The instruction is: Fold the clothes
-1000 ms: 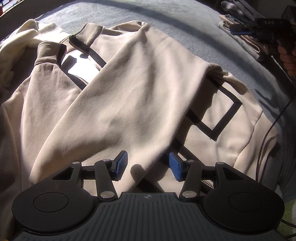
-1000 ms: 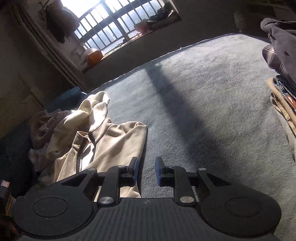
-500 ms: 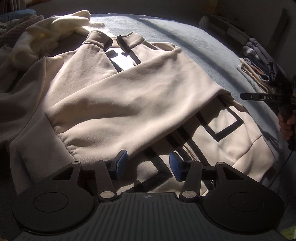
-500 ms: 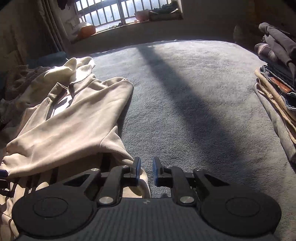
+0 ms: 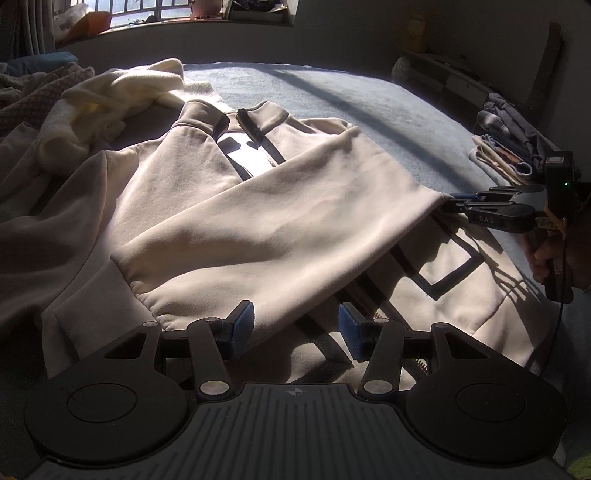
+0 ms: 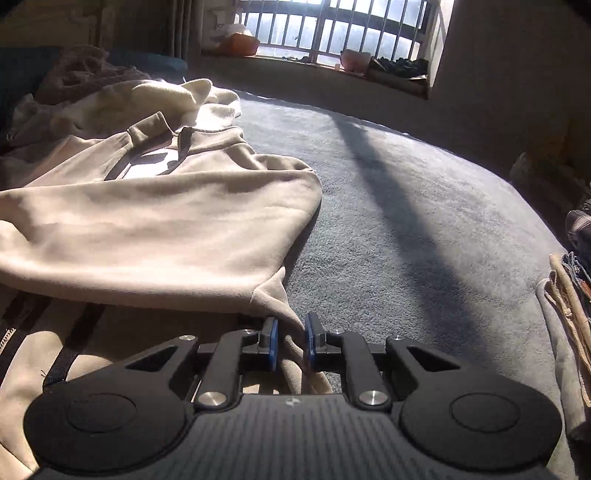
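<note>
The left gripper (image 5: 295,328) is hovering low over the hem end of a beige zip jacket (image 5: 177,192), its blue-padded jaws standing wide apart with nothing between them; the cuff of the folded sleeve (image 5: 258,236) is lying just beyond the left pad. The right gripper (image 6: 290,341) is sitting at the jacket's right edge with its jaws nearly closed, and a fold of the beige cloth is running between the pads, though whether they are actually pinching it I cannot tell. In the left wrist view that same gripper (image 5: 448,203) is showing from the side, its tips meeting the sleeve's shoulder corner, with a hand (image 5: 546,254) holding its handle. The jacket is lying face up on a grey-blue blanket (image 6: 406,206), one sleeve laid across the chest, black stripe trim showing beneath. Past the collar a cream garment (image 5: 122,96) is lying crumpled. Farther right, a stack of folded clothes (image 5: 506,147) is resting on the blanket, and a barred window (image 6: 332,29) is glowing beyond.
</note>
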Motion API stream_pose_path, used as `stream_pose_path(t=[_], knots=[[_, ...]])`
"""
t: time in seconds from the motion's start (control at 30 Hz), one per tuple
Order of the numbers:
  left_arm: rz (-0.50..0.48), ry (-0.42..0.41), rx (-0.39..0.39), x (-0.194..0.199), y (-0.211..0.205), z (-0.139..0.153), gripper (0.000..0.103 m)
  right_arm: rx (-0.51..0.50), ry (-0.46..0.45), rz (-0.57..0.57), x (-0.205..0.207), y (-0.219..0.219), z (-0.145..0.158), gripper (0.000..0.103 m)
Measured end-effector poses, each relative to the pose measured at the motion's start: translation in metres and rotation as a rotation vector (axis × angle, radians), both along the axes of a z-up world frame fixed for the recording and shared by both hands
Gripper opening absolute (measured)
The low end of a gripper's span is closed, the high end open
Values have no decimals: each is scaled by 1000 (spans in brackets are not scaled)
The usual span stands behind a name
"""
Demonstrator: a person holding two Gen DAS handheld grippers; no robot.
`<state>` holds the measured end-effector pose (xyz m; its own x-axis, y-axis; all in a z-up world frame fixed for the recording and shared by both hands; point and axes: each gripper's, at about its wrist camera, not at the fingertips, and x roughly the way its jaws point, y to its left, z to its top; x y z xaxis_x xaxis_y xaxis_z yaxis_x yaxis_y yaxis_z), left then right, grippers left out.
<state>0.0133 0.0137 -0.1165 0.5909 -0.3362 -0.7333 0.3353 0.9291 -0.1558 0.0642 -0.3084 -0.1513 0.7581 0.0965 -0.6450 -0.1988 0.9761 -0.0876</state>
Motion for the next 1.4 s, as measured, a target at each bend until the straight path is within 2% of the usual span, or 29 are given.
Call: stream_pose_path(t=[0.07, 0.2, 0.3, 0.43, 0.5, 0.57, 0.6, 0.7, 0.77, 0.87, 0.97, 1.0, 1.07, 1.23, 1.3, 1.4], knots=[[20, -5, -2, 5, 4, -3, 52, 99, -8, -63, 1, -15, -1, 12], [56, 55, -46, 16, 12, -15, 52, 259, 4, -158, 2, -36, -12, 12], [77, 96, -76, 24, 17, -24, 52, 474, 46, -279, 5, -62, -27, 12], [29, 81, -53, 19, 9, -26, 53, 666, 101, -361, 8, -85, -40, 13], [19, 75, -52, 18, 9, -28, 55, 602, 108, -318, 6, -85, -29, 18], [19, 77, -63, 18, 10, -30, 56, 525, 107, -276, 4, -84, -17, 45], [20, 79, -69, 18, 10, -30, 56, 450, 87, -252, 0, -79, -7, 51], [20, 84, -83, 20, 11, -32, 57, 230, 27, -255, -13, -62, 15, 49], [16, 83, -89, 20, 12, -32, 57, 138, -5, -264, -21, -53, 22, 46], [15, 81, -94, 20, 12, -33, 58, 123, -27, -243, -31, -43, 27, 35], [4, 74, -92, 18, 12, -32, 59, 119, -9, -240, -31, -36, 24, 30], [-6, 73, -92, 16, 14, -28, 59, 134, 0, -247, -31, -37, 26, 26], [-23, 71, -108, 11, 20, -20, 59, 173, -10, -235, -31, -37, 37, 25], [-68, 81, -84, -13, 40, -9, 59, 175, 9, -48, -31, 2, 68, 25], [-27, 91, -73, -21, 53, -12, 59, 179, 43, 50, -25, 31, 75, 25], [81, 92, -133, -30, 77, -12, 59, 175, 90, 204, -15, 80, 81, 25]])
